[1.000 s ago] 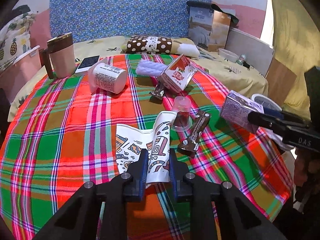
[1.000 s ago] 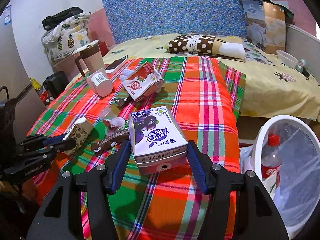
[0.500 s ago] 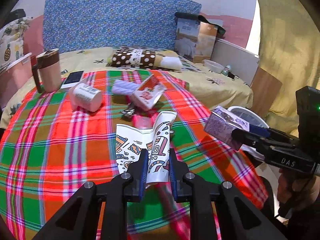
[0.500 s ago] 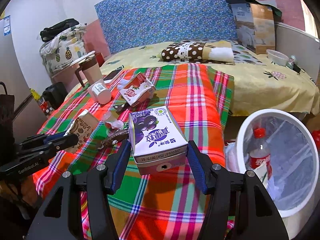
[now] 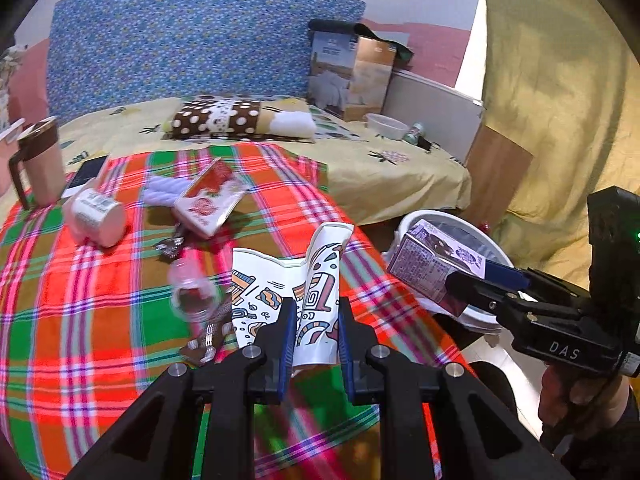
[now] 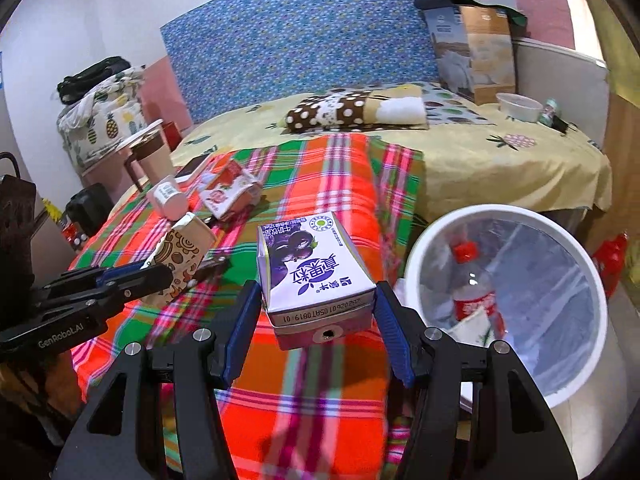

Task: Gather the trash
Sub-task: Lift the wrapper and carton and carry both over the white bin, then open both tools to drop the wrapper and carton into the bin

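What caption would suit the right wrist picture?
Right gripper holding a purple milk carton beside a white bin already containing a red-capped bottle.

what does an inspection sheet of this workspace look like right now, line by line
surface: plaid cloth spread over a bed with a yellow sheet.
job's things: flattened paper cup in the left tool; purple milk carton in the right tool; white bin beside the bed, red-capped bottle inside.
clutter: red carton, white tub on its side, clear plastic cup, wrappers, all on the cloth.
grippers: both tools shut on their items.
cables: nothing seen.
surroundings: mug, phone, spotted pillow, blue headboard, boxes.
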Available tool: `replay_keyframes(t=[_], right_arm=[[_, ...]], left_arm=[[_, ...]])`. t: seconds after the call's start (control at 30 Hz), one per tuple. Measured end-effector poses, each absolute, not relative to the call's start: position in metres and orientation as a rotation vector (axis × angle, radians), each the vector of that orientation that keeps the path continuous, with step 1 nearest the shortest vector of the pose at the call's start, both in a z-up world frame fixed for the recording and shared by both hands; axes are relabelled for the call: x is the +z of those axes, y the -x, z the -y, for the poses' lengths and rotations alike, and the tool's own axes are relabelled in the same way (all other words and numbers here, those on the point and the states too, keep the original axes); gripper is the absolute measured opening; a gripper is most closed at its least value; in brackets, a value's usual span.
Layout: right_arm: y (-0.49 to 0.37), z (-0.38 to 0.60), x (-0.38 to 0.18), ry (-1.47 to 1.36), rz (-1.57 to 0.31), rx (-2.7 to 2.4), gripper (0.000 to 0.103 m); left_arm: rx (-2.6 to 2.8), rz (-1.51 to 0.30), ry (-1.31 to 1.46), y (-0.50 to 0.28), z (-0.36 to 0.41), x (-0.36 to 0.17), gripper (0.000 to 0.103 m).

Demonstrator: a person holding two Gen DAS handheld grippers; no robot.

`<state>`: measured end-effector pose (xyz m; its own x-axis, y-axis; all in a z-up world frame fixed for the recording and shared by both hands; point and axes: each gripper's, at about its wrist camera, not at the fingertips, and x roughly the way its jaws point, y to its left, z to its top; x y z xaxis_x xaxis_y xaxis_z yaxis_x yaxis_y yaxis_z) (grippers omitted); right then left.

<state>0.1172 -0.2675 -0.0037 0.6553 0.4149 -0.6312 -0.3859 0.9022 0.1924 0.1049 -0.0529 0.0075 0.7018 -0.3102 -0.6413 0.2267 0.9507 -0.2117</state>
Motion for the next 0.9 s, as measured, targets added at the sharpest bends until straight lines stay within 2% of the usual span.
replay_keyframes(t=[0.9], right_arm=[[-0.119,0.374,-0.023,-0.157,-0.771,0.167,0.059]], left_arm=[[-0.601,-0.761,0.015,-0.156,0.195,-0.006,0.02]])
